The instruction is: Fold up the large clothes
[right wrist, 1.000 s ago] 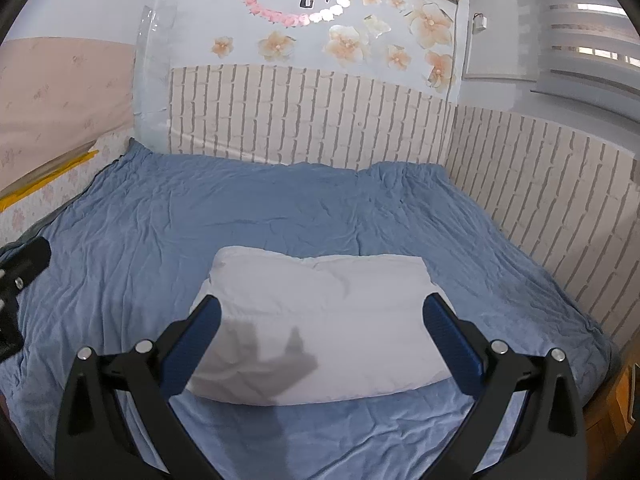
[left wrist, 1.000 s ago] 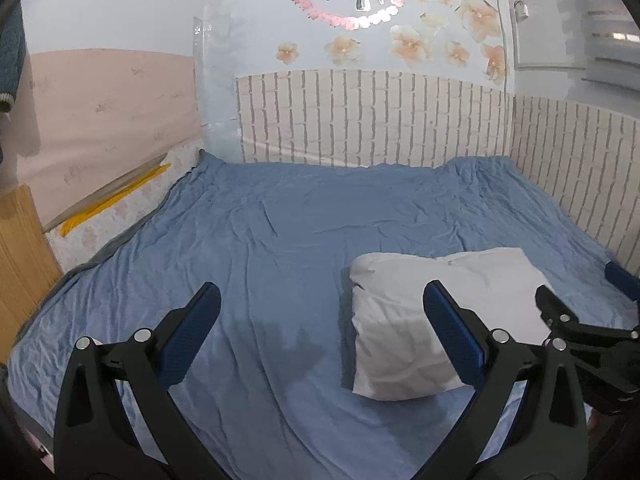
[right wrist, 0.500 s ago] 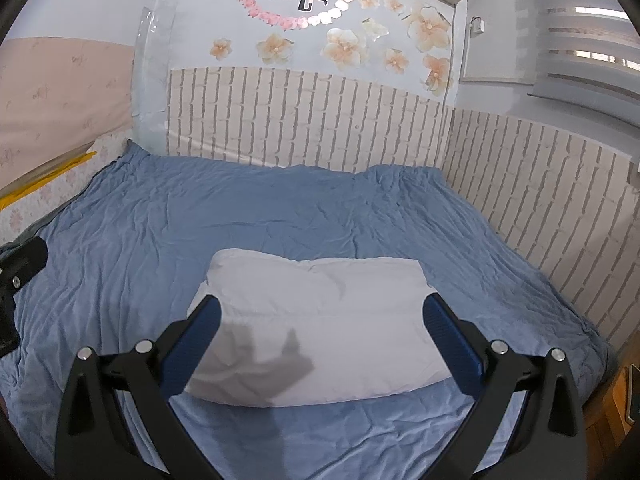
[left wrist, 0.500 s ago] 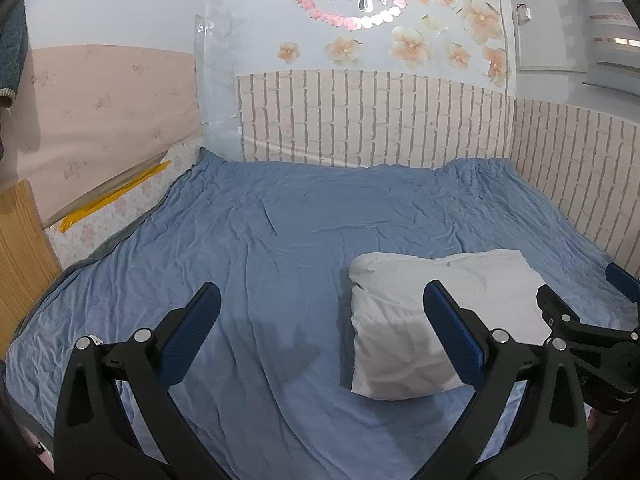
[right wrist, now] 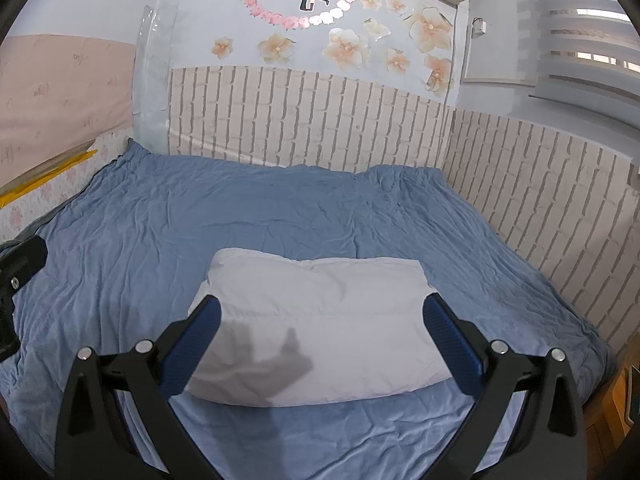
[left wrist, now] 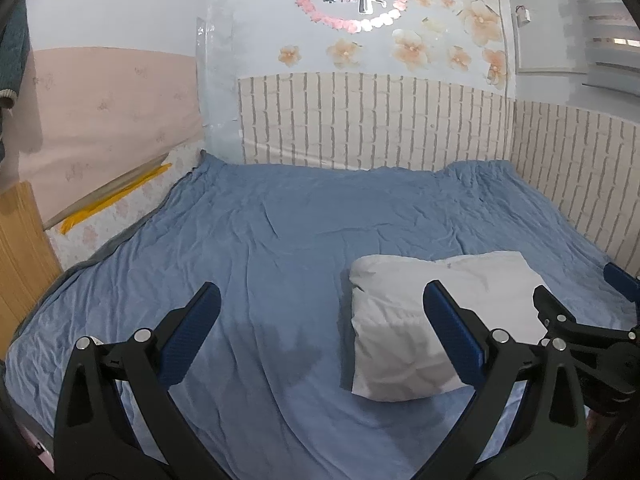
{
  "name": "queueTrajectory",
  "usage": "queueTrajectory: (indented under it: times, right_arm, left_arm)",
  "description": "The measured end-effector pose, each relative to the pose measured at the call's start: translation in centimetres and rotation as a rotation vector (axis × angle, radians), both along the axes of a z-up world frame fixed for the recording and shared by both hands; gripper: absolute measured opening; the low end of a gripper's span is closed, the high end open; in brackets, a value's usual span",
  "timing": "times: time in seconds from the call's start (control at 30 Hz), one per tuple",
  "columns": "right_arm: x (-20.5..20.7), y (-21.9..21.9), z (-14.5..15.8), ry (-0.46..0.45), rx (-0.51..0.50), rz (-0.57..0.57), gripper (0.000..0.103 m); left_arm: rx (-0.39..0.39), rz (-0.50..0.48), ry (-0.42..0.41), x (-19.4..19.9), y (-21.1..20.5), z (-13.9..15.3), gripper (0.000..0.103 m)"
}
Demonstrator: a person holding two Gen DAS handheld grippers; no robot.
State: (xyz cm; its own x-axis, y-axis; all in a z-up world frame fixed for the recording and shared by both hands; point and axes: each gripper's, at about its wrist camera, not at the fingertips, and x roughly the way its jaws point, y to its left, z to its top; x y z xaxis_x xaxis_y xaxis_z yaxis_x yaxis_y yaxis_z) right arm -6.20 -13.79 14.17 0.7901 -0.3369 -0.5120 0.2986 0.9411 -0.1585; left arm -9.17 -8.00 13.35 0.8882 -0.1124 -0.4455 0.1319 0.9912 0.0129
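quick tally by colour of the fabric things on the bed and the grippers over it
White folded garment: 1
Blue bedsheet: 1
Black grippers with blue pads, both open: 2, left gripper and right gripper
Total: 4

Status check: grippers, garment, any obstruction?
Left gripper open, empty. Right gripper open, empty. White garment folded on bed. Nothing in the way.

Right gripper [left wrist: 624, 280] mostly cut off at left-wrist view's right edge – only part of black frame and a blue pad tip showing. Folded white garment [left wrist: 436, 320] near corner hidden behind left gripper's finger [left wrist: 452, 336]. Teal cloth [left wrist: 12, 56] clipped at left edge – can't tell what it is.
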Motion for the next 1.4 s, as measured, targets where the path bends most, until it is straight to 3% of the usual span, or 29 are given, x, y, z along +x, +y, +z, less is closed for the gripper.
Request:
queueTrajectory:
  times: [1.4]
  right_arm:
    - [0.3, -1.1, -0.3, 0.009, 0.0, -0.004, 0.101]
  left_arm:
    - [0.044, -0.007, 0.007, 0.9, 0.2, -0.6, 0.1]
